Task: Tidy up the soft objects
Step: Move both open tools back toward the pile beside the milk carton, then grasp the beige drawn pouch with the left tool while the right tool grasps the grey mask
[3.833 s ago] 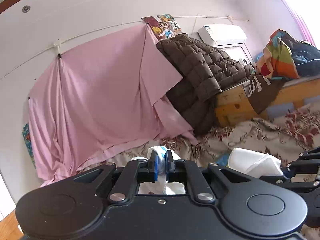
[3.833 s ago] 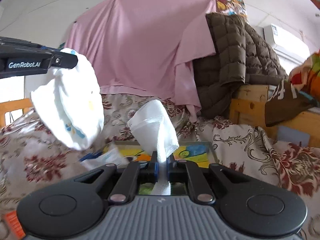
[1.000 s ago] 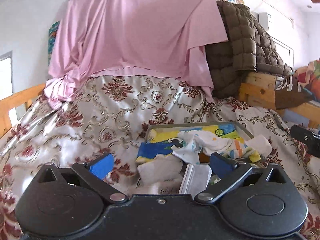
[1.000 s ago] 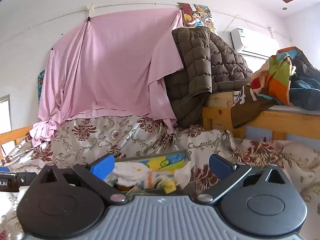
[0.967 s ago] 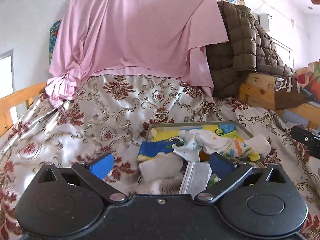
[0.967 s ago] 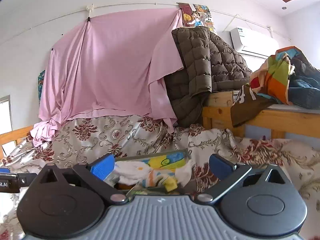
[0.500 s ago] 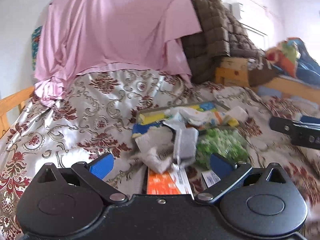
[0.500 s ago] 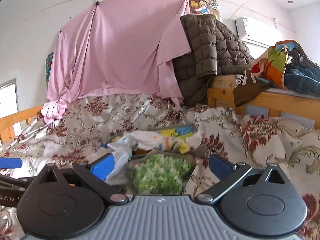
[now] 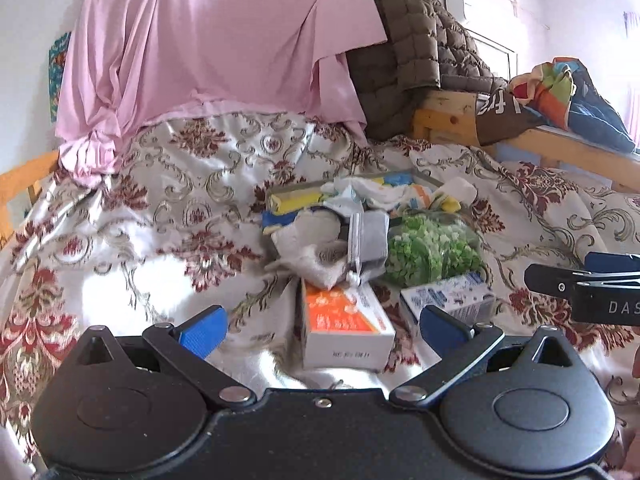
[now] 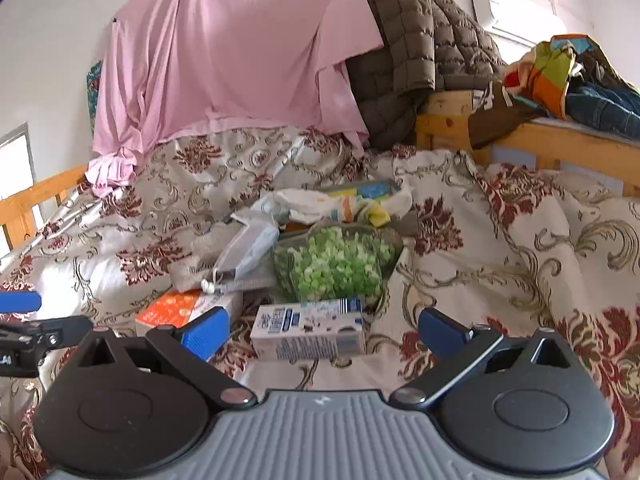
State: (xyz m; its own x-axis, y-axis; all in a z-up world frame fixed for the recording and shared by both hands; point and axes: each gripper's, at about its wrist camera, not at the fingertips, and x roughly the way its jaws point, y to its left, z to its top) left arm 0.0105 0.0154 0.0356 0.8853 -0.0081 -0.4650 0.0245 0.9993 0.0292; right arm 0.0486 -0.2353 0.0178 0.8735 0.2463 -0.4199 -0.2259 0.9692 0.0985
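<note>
Both claws spread wide and empty: left gripper [image 9: 322,330] low over the bedspread [image 9: 160,216], right gripper [image 10: 324,330] likewise, its black arm poking into the left view at 3 o'clock. Nearest, at 6 o'clock in the left view, an orange-and-white box [image 9: 344,326], and just right of it a blue-and-white carton [image 10: 308,330], dead centre between the right jaws; both rigid, best passed over rather than pinched. Next out, toward 12 o'clock, the soft targets: a grey-white crumpled cloth [image 9: 310,248], touching a flat plastic pouch [image 9: 366,240], possibly face masks, though too blurred to be sure. Beside these at 1 o'clock a bag of green pieces [image 10: 334,262]. Better to come down over the cloth with the left claw, bite a raised fold, lift straight up so the pouch leaning on it stays put. Beyond, a shallow tray [image 9: 280,196] with white and coloured socks [image 9: 388,194] heaped in it, apparently the place for soft things; one white piece spilling over its right rim. Farther at 12 o'clock a pink sheet [image 9: 216,40], at 1 o'clock a brown quilted jacket [image 9: 416,48] against a wooden frame [image 9: 444,114], well clear of the work.
</note>
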